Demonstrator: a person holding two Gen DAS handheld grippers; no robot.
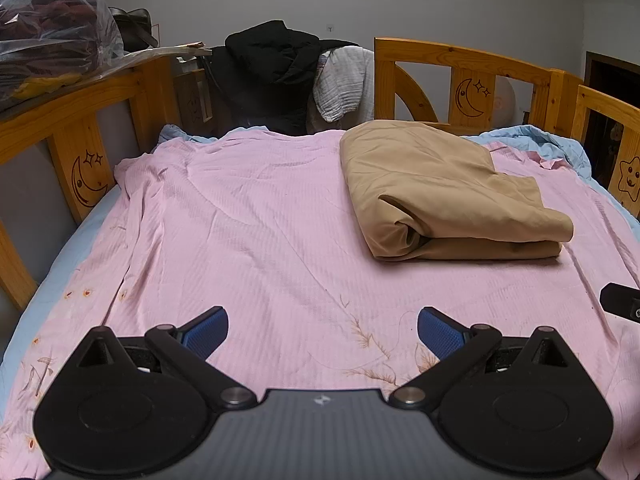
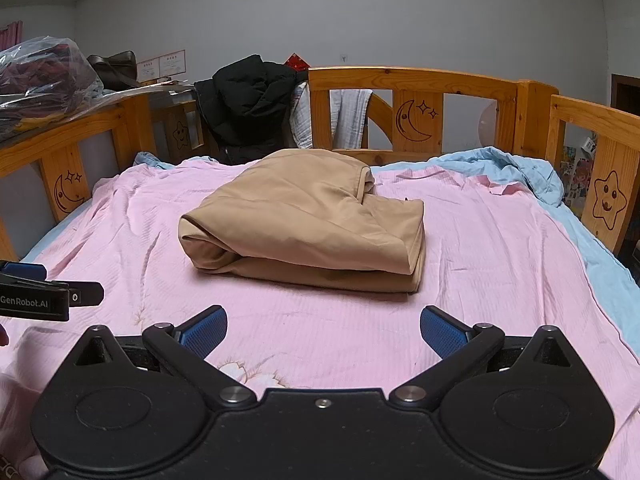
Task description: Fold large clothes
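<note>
1. Left hand-held gripper [image 1: 323,334]: blue-padded fingers spread wide, holding nothing, hovering over the near part of the bed. Seen from the right wrist view, its side bears the legible marking "GenRobot.AI".
2. Right hand-held gripper [image 2: 323,332]: fingers likewise spread wide and empty, above the near edge of the bed. A black part of it enters the left wrist view at the right edge.
3. Pink sheet [image 1: 248,216]: spread across the bed, wrinkled, with faint floral print near the front edge. Both grippers are above it; contact cannot be told.
4. Tan garment [image 2: 312,224]: the task item, lying folded in a thick, roughly rectangular bundle on the pink sheet, mid-bed, well beyond both grippers. Folded edges face the cameras; one rolled fold shows at its near left corner.
5. Blue sheet [image 2: 516,168]: bunched under and beyond the pink sheet at the far right corner, showing also along the bed's sides.
6. Wooden bed rail [image 2: 412,80]: surrounds the bed; panels carry carved moon-and-stars motifs and smiling star motifs. No text on them.
7. Black jacket [image 2: 248,100]: draped over the far rail, with a white cloth [image 1: 340,84] hanging just beside it.
8. Clear plastic bag [image 1: 52,28]: holding dark clothing, resting on a surface beyond the left rail.
9. Framed papers [image 2: 162,65] on the far wall: writing too small to read.
</note>
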